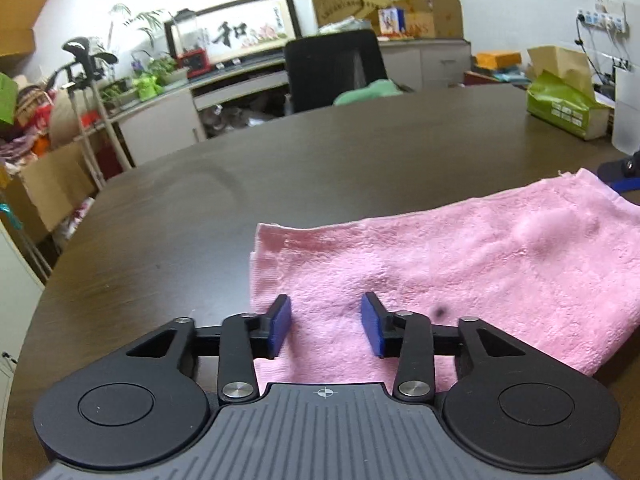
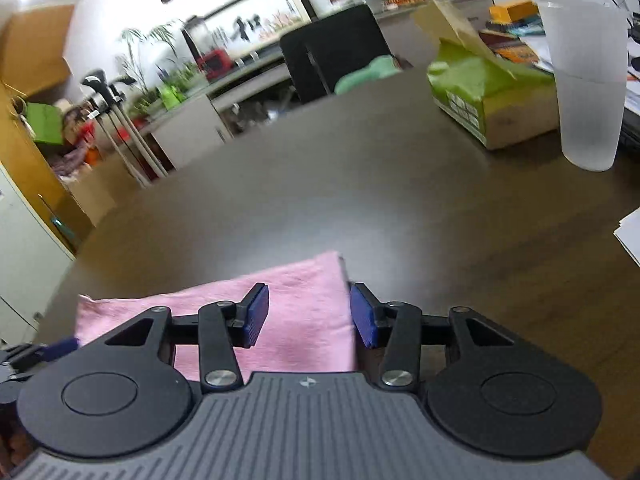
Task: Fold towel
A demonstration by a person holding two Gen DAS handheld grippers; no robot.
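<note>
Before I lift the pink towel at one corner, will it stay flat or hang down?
The pink towel will probably droop, since it lies soft and rumpled on the table. It looks already doubled, with layered edges at its left end, so the layers may slide apart. It seems light.

Towel's [image 2: 280, 312] near edge hidden, seemingly.

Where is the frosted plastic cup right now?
In the right wrist view, the frosted cup stands upright at the table's far right, beside the green tissue box.
</note>
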